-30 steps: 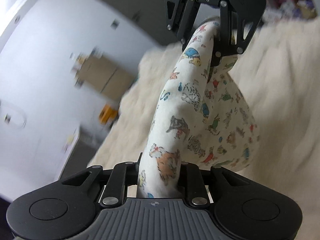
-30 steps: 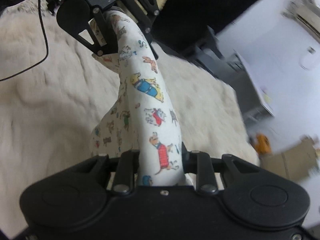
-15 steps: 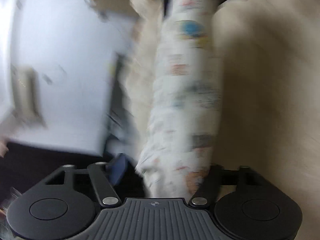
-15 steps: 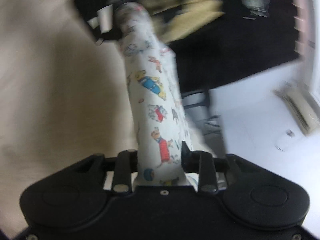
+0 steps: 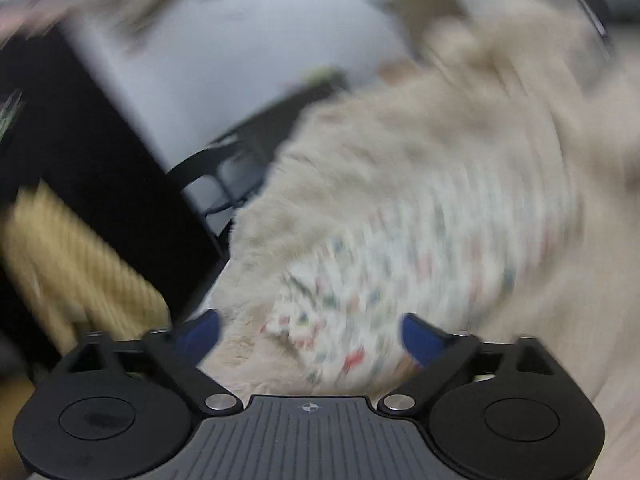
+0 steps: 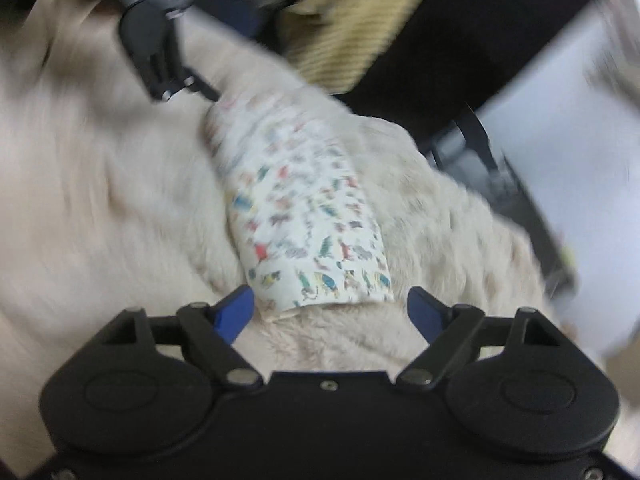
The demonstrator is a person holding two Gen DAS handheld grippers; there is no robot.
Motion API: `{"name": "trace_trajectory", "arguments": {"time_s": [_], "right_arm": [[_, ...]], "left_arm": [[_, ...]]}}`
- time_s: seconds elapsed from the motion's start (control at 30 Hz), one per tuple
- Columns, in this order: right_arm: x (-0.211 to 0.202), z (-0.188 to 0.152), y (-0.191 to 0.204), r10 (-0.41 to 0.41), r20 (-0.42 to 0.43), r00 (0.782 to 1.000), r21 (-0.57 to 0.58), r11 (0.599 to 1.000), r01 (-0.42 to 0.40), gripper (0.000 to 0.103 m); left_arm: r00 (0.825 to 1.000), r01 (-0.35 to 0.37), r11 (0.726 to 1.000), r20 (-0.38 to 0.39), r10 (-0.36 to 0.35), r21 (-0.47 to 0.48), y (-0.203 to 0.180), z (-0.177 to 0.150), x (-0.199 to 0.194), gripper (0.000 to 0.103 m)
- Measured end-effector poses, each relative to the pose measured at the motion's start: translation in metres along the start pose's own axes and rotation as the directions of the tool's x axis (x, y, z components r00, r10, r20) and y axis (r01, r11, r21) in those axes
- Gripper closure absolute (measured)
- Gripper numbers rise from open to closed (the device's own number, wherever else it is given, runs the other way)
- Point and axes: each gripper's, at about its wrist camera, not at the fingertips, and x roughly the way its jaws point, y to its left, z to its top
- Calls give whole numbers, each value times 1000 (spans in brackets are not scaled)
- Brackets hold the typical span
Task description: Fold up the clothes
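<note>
Left wrist view: the left gripper point(image 5: 308, 332) is spread, empty; the printed garment point(image 5: 420, 264) lies blurred at 1 o'clock on the fleece blanket point(image 5: 500, 128).

Right wrist view: the right gripper point(image 6: 330, 308) is spread, empty; the garment point(image 6: 304, 220) lies at 12 o'clock as 1 narrow folded strip, likely still needing a crosswise fold.

A second ago both grippers were clamped on the white cartoon-animal-print cotton garment point(image 6: 304, 216), stretched in the air between them. Now the left gripper point(image 5: 310, 330) and the right gripper point(image 6: 330, 306) stand with fingers spread wide and empty, and the garment lies as a folded strip on the cream fluffy blanket point(image 6: 100, 200). Both views have blurred.
</note>
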Motion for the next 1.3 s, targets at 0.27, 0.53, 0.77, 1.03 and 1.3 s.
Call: {"name": "trace_trajectory", "arguments": {"time_s": [0.27, 0.53, 0.77, 1.03, 1.3], "right_arm": [[-50, -19, -35, 173, 91, 981, 630, 753, -191, 7], [-45, -26, -9, 206, 9, 979, 601, 781, -169, 0], [-28, -31, 3, 228, -40, 973, 582, 797, -162, 0], [-28, -36, 3, 235, -46, 971, 601, 783, -161, 0], [-27, -36, 5, 236, -59, 970, 596, 788, -156, 0]], "left_arm": [[998, 32, 899, -34, -52, -436, -9, 16, -49, 0], [982, -7, 887, -170, -80, -461, -42, -8, -42, 0], [975, 24, 881, -184, -125, -473, -63, -24, -28, 0], [974, 15, 892, -194, -114, -451, -60, -26, -33, 0], [971, 12, 913, -213, -108, -408, -67, -30, -35, 0]]}}
